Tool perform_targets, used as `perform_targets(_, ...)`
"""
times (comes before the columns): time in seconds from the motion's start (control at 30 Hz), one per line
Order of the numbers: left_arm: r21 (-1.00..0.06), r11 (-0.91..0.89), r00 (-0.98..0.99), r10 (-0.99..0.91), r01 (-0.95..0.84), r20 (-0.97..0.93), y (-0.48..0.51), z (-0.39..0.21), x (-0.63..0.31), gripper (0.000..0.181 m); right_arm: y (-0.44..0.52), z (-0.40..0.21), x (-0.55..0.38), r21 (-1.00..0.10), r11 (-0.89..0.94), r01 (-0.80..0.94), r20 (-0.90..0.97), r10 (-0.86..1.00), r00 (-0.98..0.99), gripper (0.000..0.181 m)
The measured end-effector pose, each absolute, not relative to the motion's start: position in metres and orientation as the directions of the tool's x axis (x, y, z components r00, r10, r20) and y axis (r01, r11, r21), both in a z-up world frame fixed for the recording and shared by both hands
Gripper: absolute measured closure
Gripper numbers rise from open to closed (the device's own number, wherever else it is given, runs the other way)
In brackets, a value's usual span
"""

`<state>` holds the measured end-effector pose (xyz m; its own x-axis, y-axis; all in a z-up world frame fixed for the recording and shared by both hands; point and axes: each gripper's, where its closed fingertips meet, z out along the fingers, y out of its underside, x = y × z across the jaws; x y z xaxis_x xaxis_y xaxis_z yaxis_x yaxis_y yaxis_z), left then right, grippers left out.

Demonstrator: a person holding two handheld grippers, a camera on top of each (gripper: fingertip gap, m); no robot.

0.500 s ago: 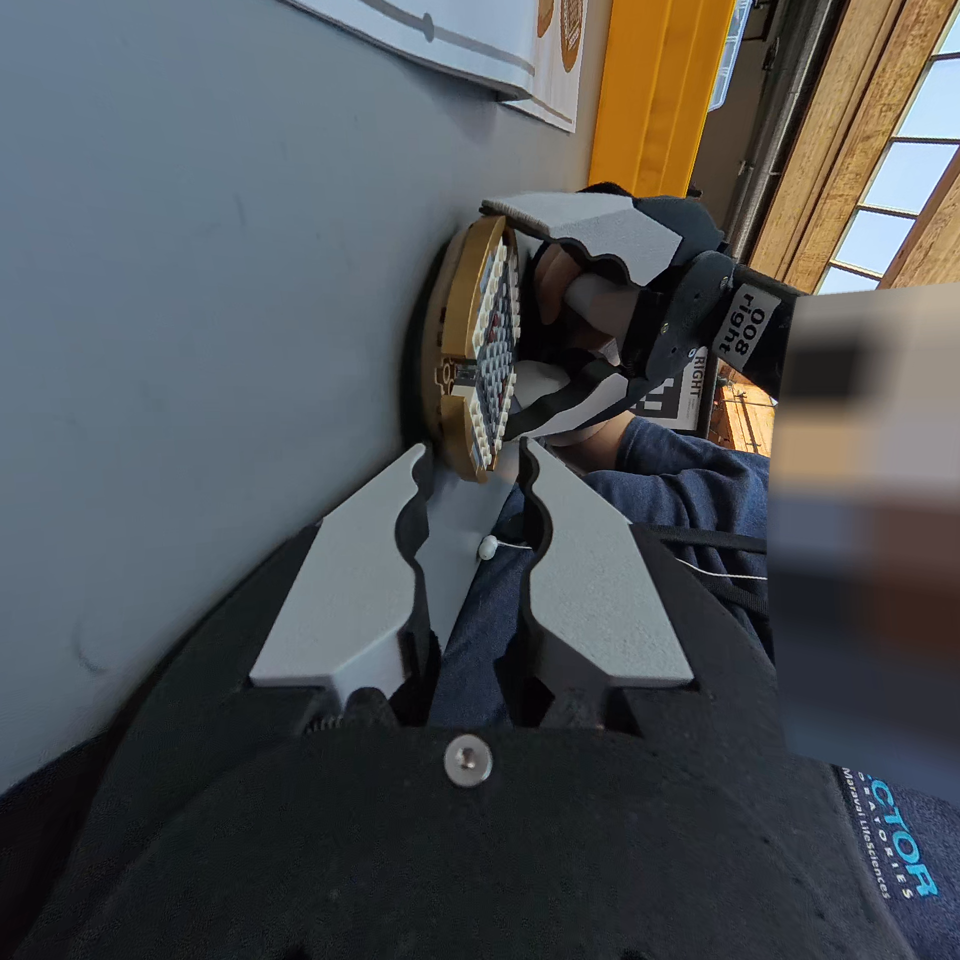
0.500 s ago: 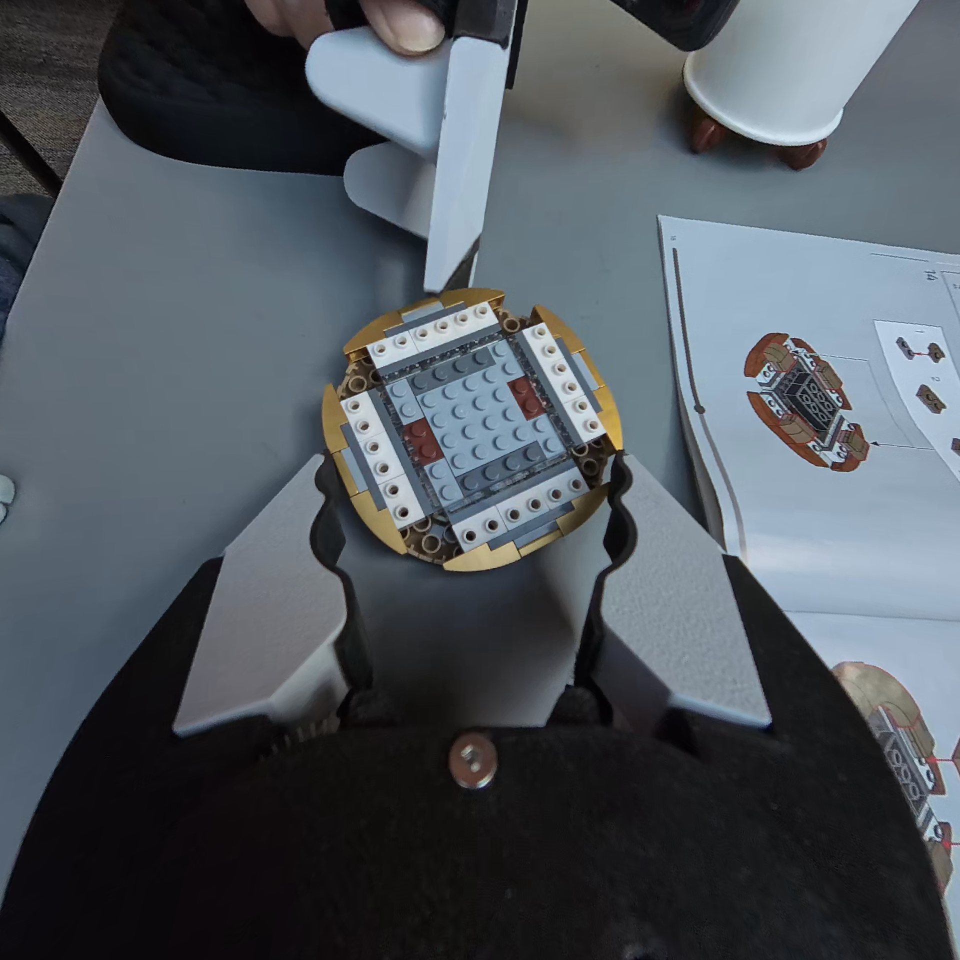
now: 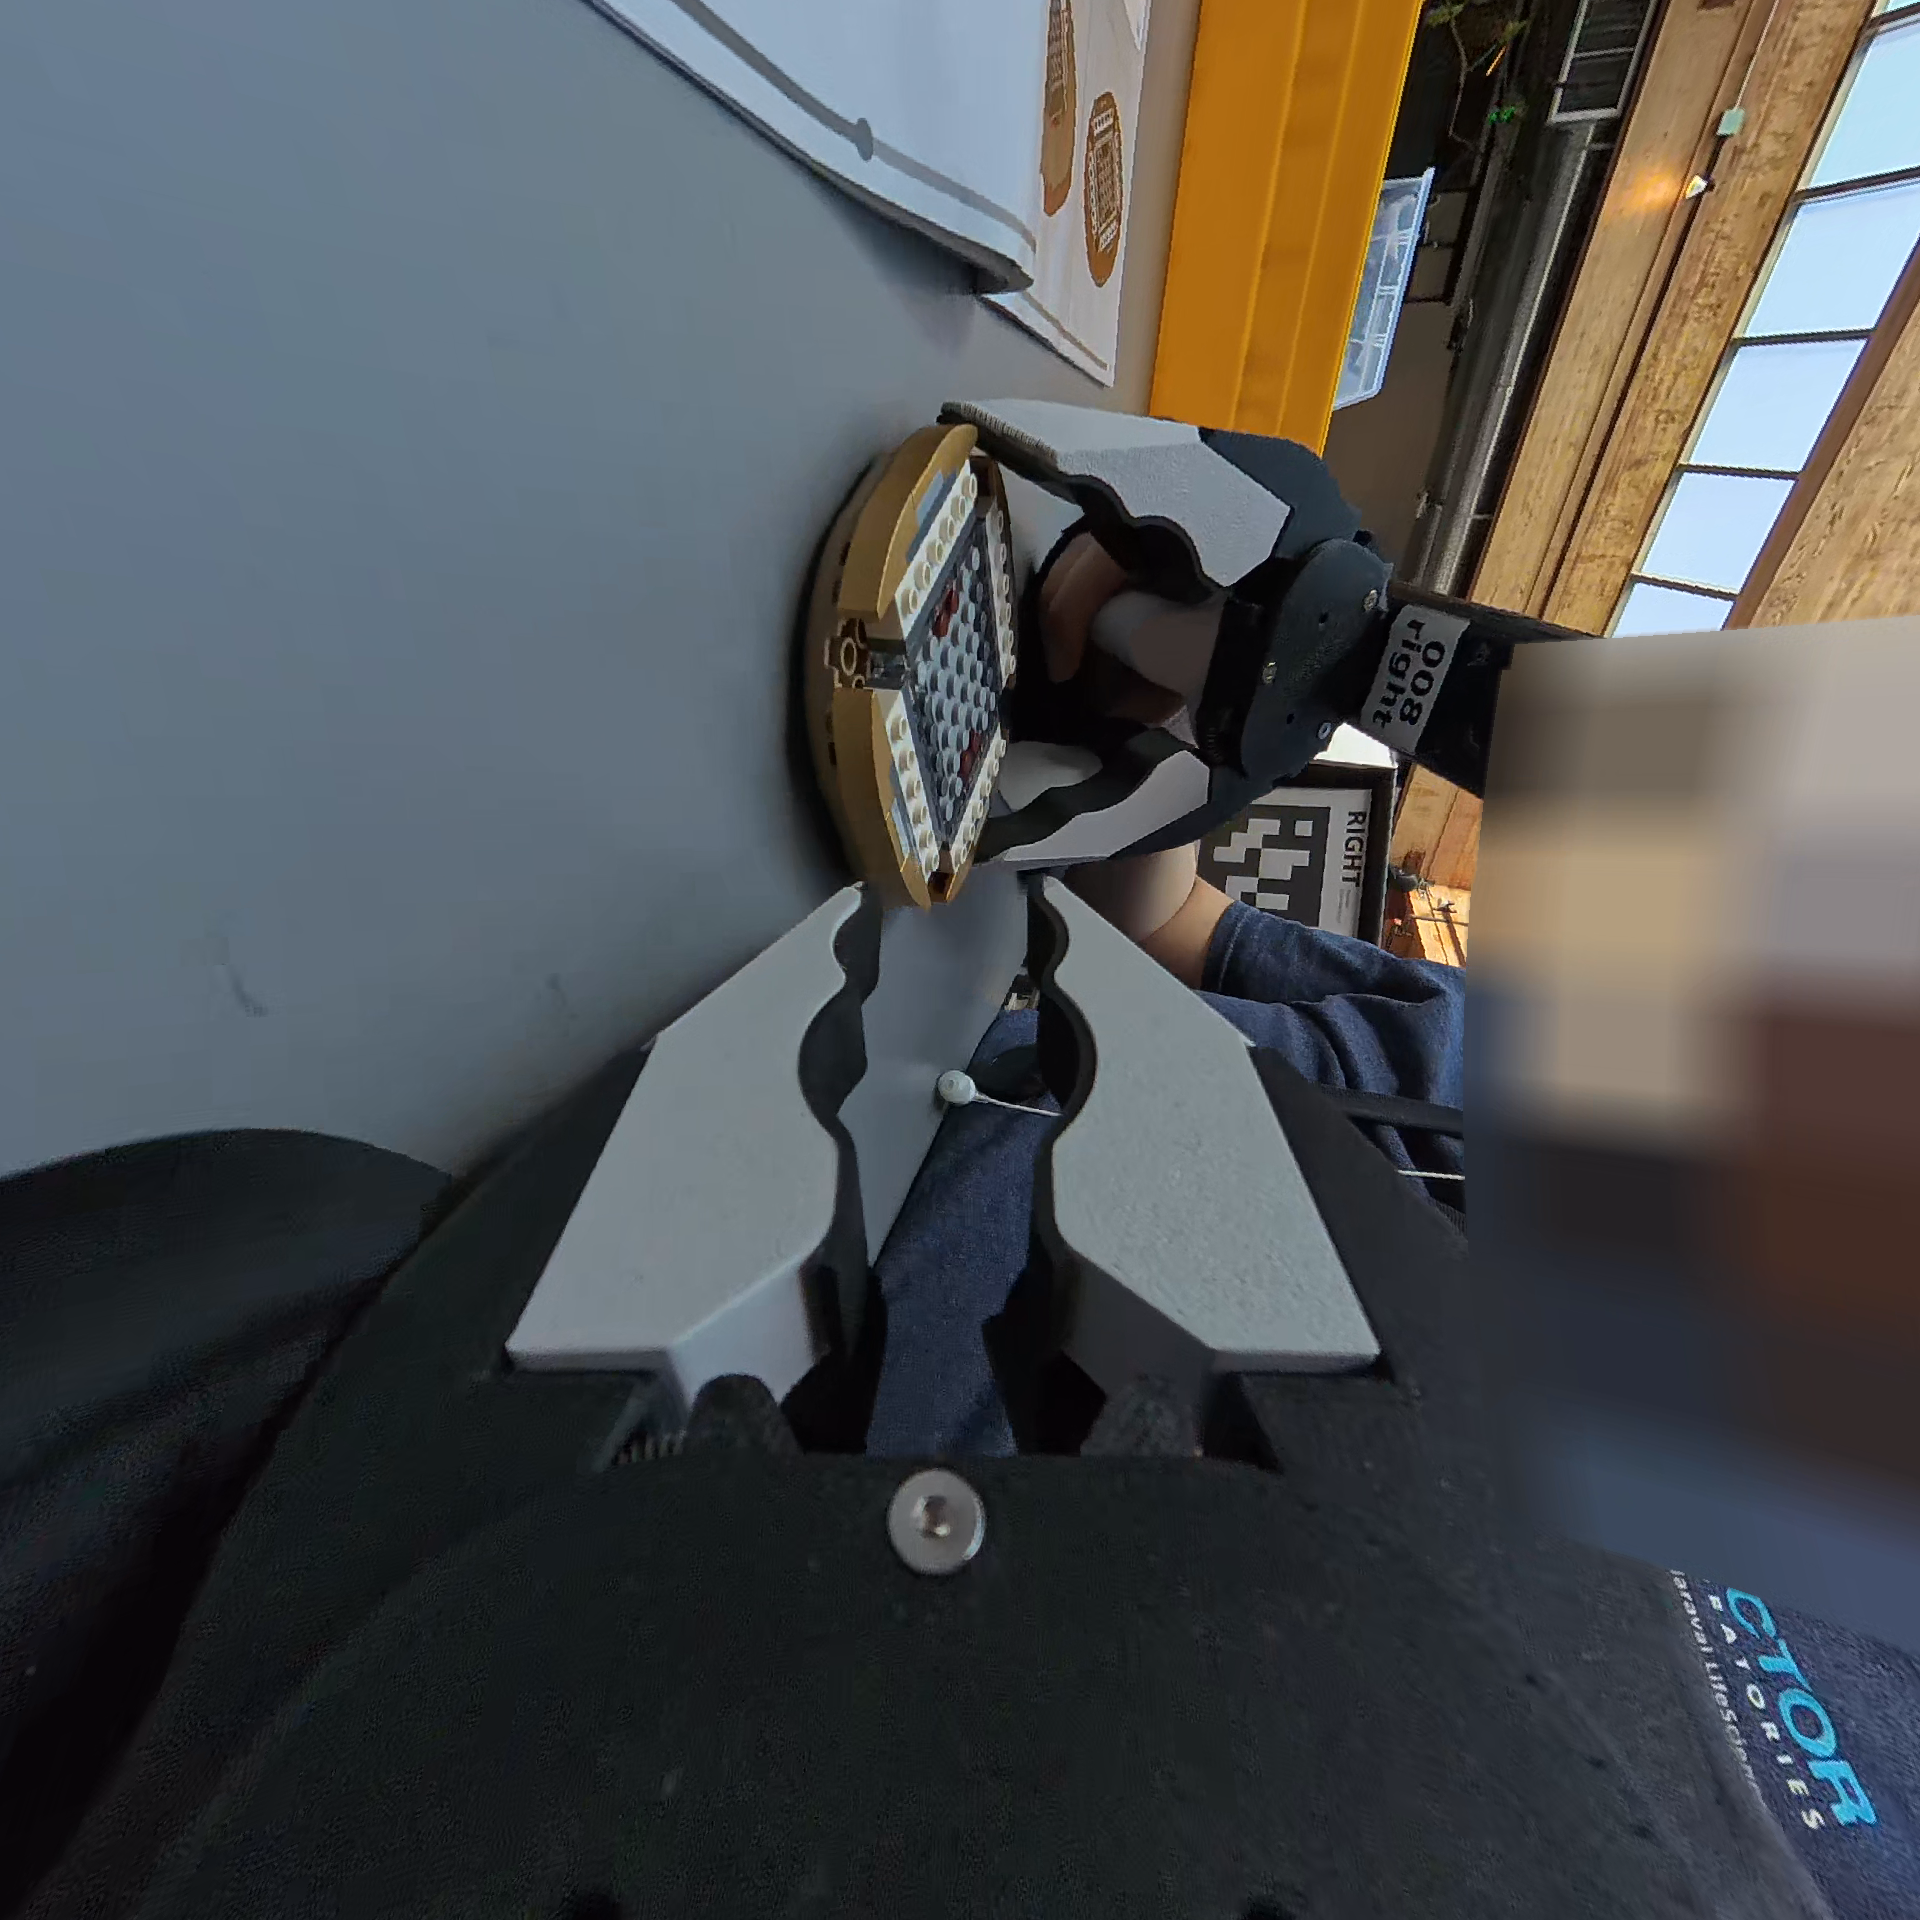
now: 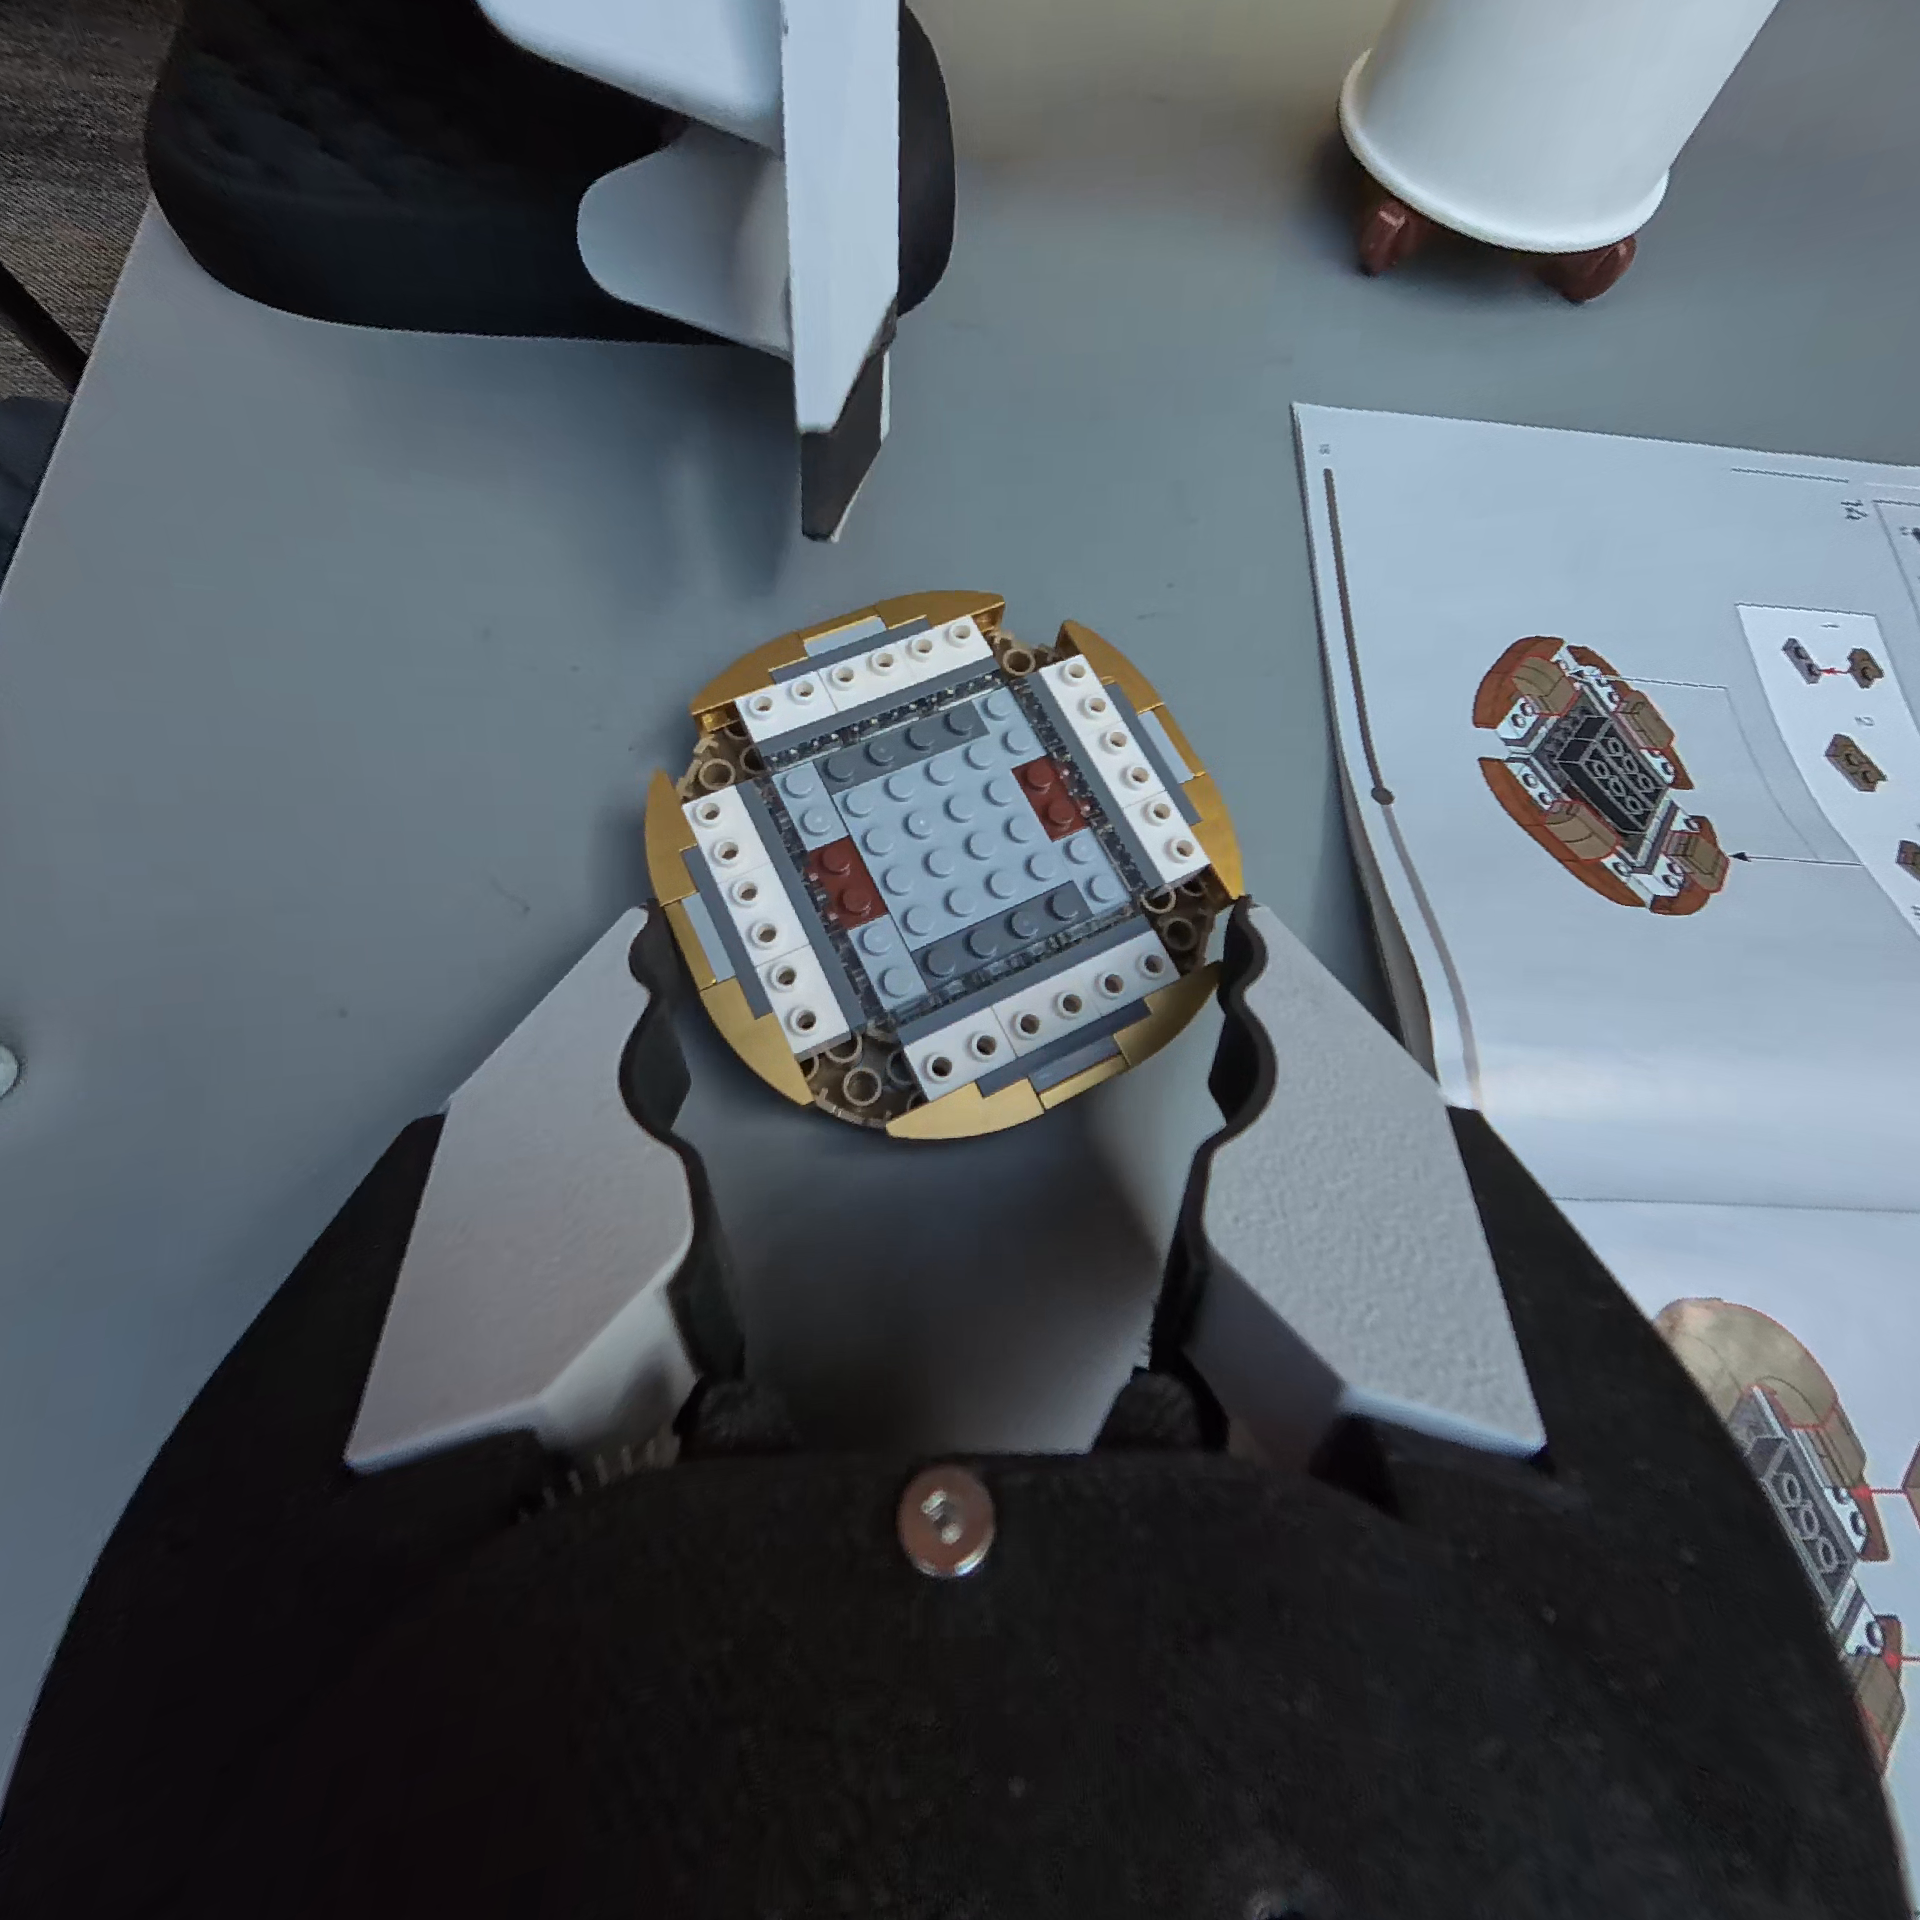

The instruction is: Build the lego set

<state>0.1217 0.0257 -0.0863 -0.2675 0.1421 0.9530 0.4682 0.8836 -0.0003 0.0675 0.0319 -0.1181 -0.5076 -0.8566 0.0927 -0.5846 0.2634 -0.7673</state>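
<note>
1. One round lego build (image 4: 940,862) lies flat on the grey table (image 4: 312,727), gold curved edges around the rim, studs up.
2. Count the colours on top: four white strips of holed bricks framing the square, two reddish-brown pieces on opposite sides of a light grey studded centre, dark grey plates along two edges.
3. The right claw (image 4: 940,920) is spread wide, one tip on each side of the build's near half, right at the gold rim; whether they press it I cannot tell.
4. In the left wrist view the same build (image 3: 914,675) shows edge-on with the right claw (image 3: 997,665) straddling it.
5. The left claw (image 3: 945,899) is parted by a narrow gap and holds nothing, its tips just beside the build's edge; from the right wrist view it (image 4: 842,457) hangs tip-down, apart from the far rim.
6. One small white bead (image 3: 953,1087) on a thread sits between the left fingers.
7. One open instruction booklet (image 4: 1558,1039) lies right of the build.
8. One white paper cup (image 4: 1527,114) stands upside down at the far right, two brown pieces (image 4: 1392,234) poking from under its rim.
</note>
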Motion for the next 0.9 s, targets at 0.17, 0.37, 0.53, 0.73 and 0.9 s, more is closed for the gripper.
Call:
perform_targets(0.17, -0.012, 0.923, -0.196, 0.095, 0.384, 0.976, 0.021, -0.075, 0.124, 0.156, 0.032, -0.118, 0.067, -0.769, 0.264, -0.582, 0.092, -0.855, -0.510, 0.078)
perform_targets(0.37, -0.043, 0.938, -0.143, 0.097, 0.343, 0.985, 0.020, -0.061, 0.132, 0.155, 0.030, -0.107, 0.068, -0.813, 0.232, -0.534, 0.098, -0.850, -0.517, 0.070)
perform_targets(0.53, -0.156, 0.938, -0.150, 0.210, 0.309, 0.966, 0.010, -0.044, 0.145, 0.154, 0.027, -0.068, 0.068, -0.930, 0.191, -0.314, 0.007, -0.844, -0.537, 0.063)
perform_targets(0.73, -0.516, 0.832, -0.192, 0.551, 0.202, 0.812, -0.024, 0.001, 0.169, 0.156, 0.009, -0.009, 0.029, -0.990, -0.007, -0.143, 0.106, -0.705, -0.701, 0.075)
perform_targets(0.9, -0.872, 0.480, -0.461, 0.797, 0.091, 0.391, -0.090, 0.052, 0.228, 0.150, -0.003, 0.010, -0.017, -0.983, -0.106, -0.152, 0.185, -0.514, -0.837, 0.107)
